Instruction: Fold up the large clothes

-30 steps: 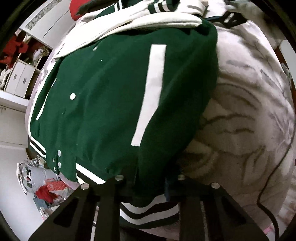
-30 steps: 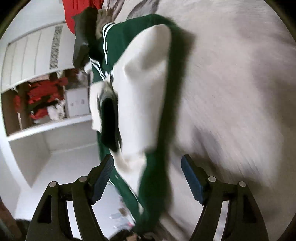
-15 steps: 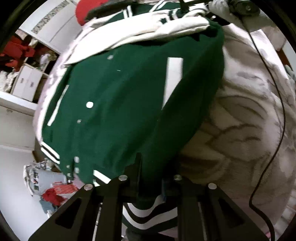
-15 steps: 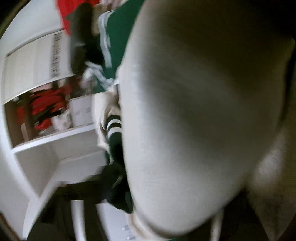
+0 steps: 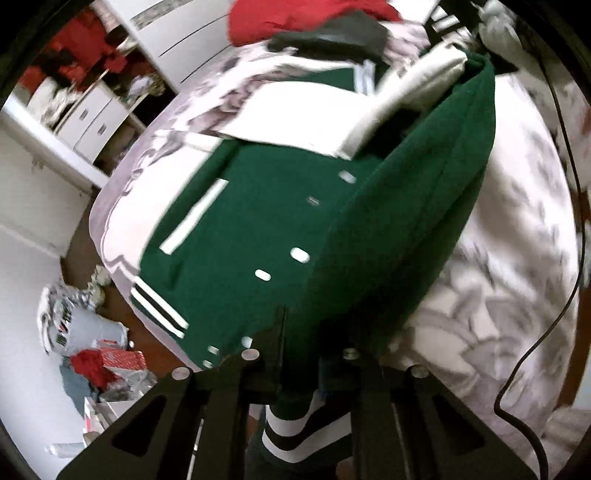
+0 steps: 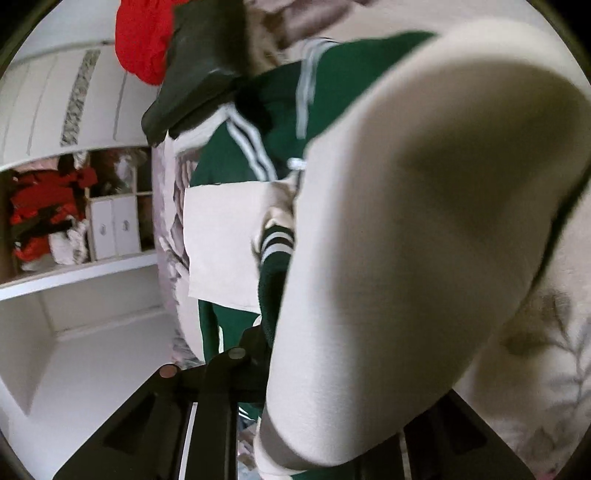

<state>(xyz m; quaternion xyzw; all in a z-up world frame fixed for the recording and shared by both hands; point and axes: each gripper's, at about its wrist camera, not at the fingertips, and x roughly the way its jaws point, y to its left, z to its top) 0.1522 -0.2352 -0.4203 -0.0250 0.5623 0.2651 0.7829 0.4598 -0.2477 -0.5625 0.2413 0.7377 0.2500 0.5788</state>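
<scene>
A dark green varsity jacket (image 5: 258,221) with white sleeves (image 5: 295,122) and striped cuffs lies on a bed. My left gripper (image 5: 299,369) is shut on the jacket's striped bottom hem and holds that edge up off the blanket. In the right wrist view a white sleeve (image 6: 406,221) fills most of the picture and hangs between the jaws of my right gripper (image 6: 314,387), which are closing on it. Its right finger is hidden under the cloth. The jacket's green body (image 6: 332,85) and a striped cuff (image 6: 277,243) show behind the sleeve.
The bed has a grey-and-white patterned blanket (image 5: 498,295). A red garment (image 5: 295,18) and a dark one (image 5: 332,37) lie at its far end. A black cable (image 5: 554,314) trails over the blanket on the right. White shelves with drawers (image 5: 88,122) and floor clutter (image 5: 92,350) are on the left.
Both grippers have risen, lifting the jacket's right edge off the blanket. The right gripper, wide open a second ago, has closed around the white sleeve, which now fills its view.
</scene>
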